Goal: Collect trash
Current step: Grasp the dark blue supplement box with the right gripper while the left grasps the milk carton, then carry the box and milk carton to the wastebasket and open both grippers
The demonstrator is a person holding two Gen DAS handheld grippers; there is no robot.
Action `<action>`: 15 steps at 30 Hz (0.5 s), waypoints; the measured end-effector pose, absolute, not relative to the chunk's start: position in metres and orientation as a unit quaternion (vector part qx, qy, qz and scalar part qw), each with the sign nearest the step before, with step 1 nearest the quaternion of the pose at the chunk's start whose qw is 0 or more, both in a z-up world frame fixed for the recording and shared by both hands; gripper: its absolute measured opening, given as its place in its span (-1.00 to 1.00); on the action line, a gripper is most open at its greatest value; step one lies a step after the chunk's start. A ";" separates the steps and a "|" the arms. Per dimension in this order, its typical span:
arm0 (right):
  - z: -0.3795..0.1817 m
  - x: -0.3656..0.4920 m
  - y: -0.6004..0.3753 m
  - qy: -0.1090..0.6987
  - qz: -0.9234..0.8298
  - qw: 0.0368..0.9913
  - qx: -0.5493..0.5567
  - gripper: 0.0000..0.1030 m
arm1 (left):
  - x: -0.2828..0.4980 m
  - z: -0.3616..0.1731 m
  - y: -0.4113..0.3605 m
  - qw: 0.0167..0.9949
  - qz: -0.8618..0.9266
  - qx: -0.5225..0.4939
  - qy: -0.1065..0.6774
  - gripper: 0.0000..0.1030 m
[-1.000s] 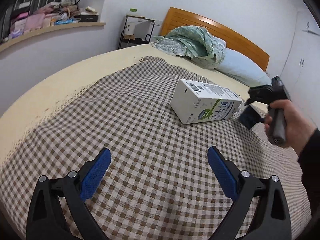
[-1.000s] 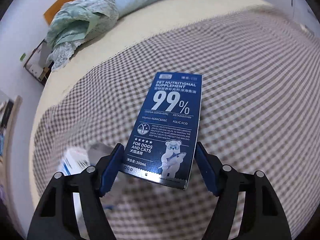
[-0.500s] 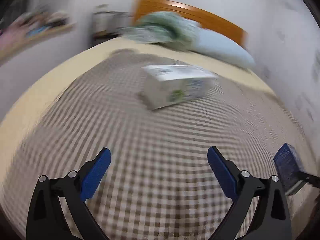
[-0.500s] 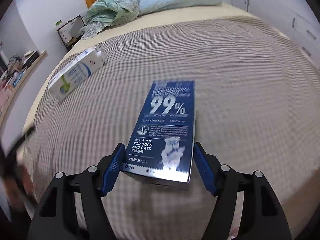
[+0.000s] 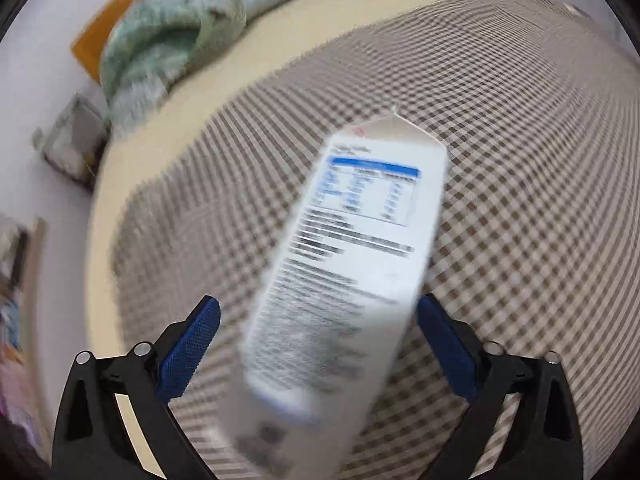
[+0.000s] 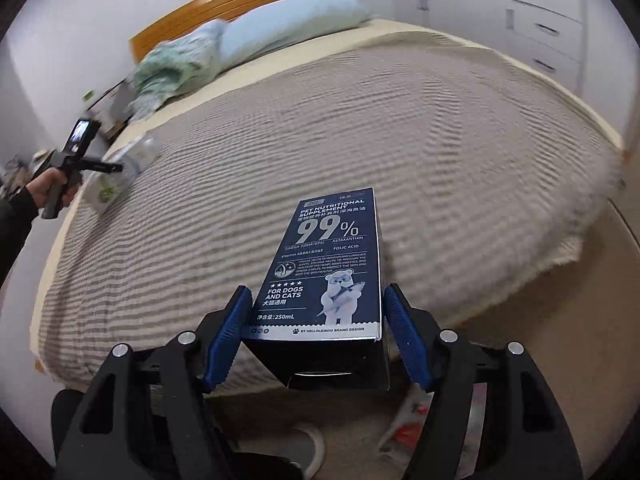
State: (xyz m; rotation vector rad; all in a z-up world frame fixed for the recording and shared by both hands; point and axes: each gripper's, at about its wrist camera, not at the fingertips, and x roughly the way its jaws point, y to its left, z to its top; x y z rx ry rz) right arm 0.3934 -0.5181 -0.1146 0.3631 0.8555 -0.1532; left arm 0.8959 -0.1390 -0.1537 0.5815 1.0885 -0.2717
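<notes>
A white milk carton (image 5: pixel 352 264) lies on the checked blanket (image 5: pixel 520 160), blurred, its gable end pointing away. My left gripper (image 5: pixel 318 302) straddles it and its jaws are closing. The right pad is at the carton's edge, while the left pad still shows a gap. In the right wrist view the same left gripper (image 6: pixel 116 168), held by a hand (image 6: pixel 52 192), hovers at the carton (image 6: pixel 108 188) near the bed's far left side. My right gripper (image 6: pixel 317 291) is shut on a dark blue pet supplement box (image 6: pixel 332 264), held off the bed's near edge.
A green quilt (image 5: pixel 168 48), a pale blue pillow (image 6: pixel 288 28) and a wooden headboard (image 6: pixel 240 4) are at the bed's head. White drawers (image 6: pixel 540 36) line the right wall. A shoe (image 6: pixel 316 444) and red-and-white litter (image 6: pixel 404 424) lie on the floor below the right gripper.
My left gripper swung across the bed and rolled, so the milk carton now sits between its jaws. My right gripper carried the blue box back past the bed's edge, over the floor.
</notes>
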 end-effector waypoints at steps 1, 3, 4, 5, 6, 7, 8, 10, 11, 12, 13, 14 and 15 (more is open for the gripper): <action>-0.115 0.384 -0.524 0.412 -0.085 0.890 0.177 0.28 | 0.893 -0.156 -0.137 0.811 -0.121 0.264 0.508 0.70; -0.122 0.357 -0.540 0.413 -0.113 0.883 0.191 0.28 | 0.882 -0.156 -0.136 0.823 -0.113 0.259 0.493 0.63; -0.129 0.342 -0.548 0.417 -0.132 0.876 0.201 0.28 | 0.874 -0.154 -0.134 0.825 -0.115 0.255 0.492 0.59; -0.134 0.331 -0.556 0.421 -0.145 0.870 0.209 0.27 | 0.868 -0.152 -0.131 0.824 -0.116 0.245 0.498 0.58; -0.142 0.314 -0.566 0.426 -0.165 0.862 0.219 0.27 | 0.860 -0.149 -0.127 0.822 -0.115 0.227 0.509 0.57; -0.153 0.298 -0.574 0.432 -0.188 0.852 0.230 0.27 | 0.850 -0.146 -0.123 0.823 -0.111 0.213 0.515 0.55; -0.161 0.287 -0.580 0.437 -0.202 0.844 0.237 0.27 | 0.841 -0.144 -0.120 0.824 -0.107 0.209 0.516 0.55; -0.188 0.264 -0.591 0.454 -0.223 0.824 0.256 0.26 | 0.815 -0.133 -0.115 0.831 -0.096 0.215 0.504 0.52; -0.210 0.252 -0.595 0.471 -0.235 0.807 0.267 0.26 | 0.804 -0.126 -0.114 0.836 -0.088 0.212 0.498 0.51; -0.226 0.246 -0.597 0.484 -0.242 0.797 0.268 0.25 | 0.791 -0.117 -0.111 0.841 -0.083 0.199 0.497 0.50; -0.246 0.238 -0.598 0.496 -0.249 0.788 0.268 0.25 | 0.775 -0.106 -0.109 0.848 -0.086 0.178 0.492 0.49; -0.265 0.233 -0.600 0.504 -0.252 0.781 0.268 0.25 | 0.757 -0.093 -0.108 0.855 -0.097 0.161 0.483 0.49; -0.282 0.228 -0.603 0.512 -0.255 0.773 0.275 0.24 | 0.740 -0.082 -0.109 0.861 -0.110 0.154 0.473 0.49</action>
